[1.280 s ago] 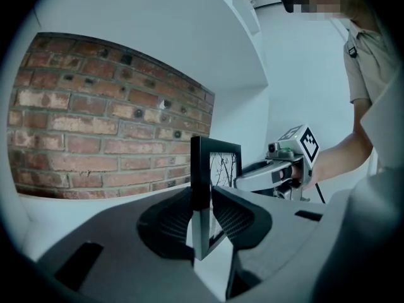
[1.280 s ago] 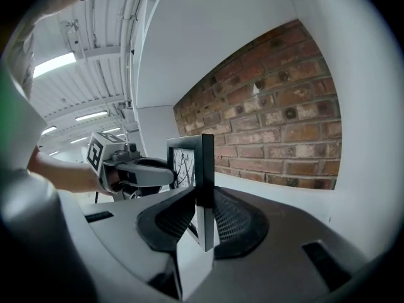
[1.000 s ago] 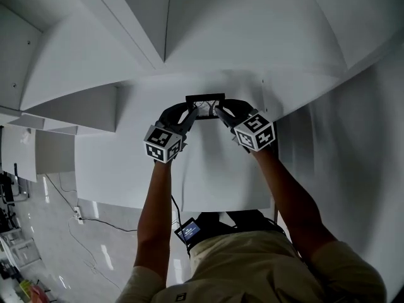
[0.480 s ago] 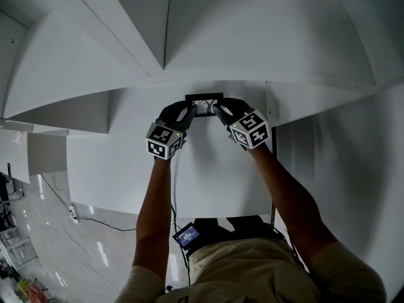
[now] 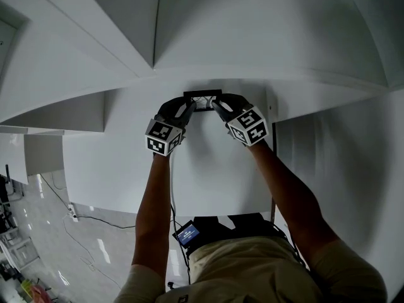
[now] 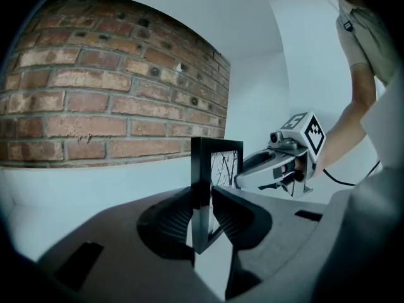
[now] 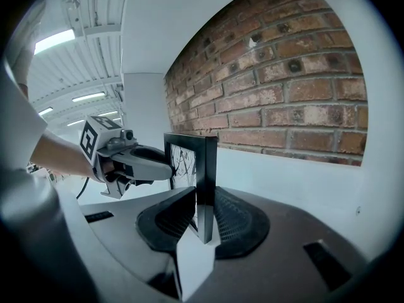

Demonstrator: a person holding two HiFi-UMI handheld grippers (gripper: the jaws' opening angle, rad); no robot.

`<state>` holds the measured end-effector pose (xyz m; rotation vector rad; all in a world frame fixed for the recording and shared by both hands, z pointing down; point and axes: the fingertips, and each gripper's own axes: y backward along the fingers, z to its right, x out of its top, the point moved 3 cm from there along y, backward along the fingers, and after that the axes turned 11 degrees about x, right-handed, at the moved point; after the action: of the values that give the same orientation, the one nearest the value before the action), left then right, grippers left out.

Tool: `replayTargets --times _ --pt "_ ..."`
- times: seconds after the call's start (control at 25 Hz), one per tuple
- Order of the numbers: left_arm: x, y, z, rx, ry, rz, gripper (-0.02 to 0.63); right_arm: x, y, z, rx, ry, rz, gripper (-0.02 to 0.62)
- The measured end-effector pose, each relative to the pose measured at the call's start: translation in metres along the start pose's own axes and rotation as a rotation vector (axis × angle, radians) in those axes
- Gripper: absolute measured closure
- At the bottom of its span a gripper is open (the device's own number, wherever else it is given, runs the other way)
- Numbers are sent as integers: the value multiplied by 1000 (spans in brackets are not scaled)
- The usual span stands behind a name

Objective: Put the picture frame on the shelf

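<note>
Since a second ago, both grippers and the picture frame (image 5: 203, 98) have been carried slightly higher in the head view, farther in over the white shelf (image 5: 214, 169). Nearest, two bare forearms (image 5: 154, 201) are stretched forward above the shelf board. The left gripper (image 6: 203, 214) is clenched on the frame's left edge, with its ribbed pads pressed against the black moulding. The right gripper (image 7: 203, 216) is clenched likewise on the opposite edge. The frame is held upright between them, and its picture of bare branches is turned away from the wall. Whether its lower edge rests on the shelf cannot be told. Farthest back, a brick wall (image 6: 113, 100) is seen just behind the frame.
</note>
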<state>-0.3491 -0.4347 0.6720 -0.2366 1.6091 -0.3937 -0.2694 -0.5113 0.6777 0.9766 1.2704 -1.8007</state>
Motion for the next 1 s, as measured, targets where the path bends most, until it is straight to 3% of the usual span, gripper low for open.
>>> replayTargets --times 1.0 --pt "-13 9 10 -21 -85 12 523 -10 3 -14 -33 64 -43 512"
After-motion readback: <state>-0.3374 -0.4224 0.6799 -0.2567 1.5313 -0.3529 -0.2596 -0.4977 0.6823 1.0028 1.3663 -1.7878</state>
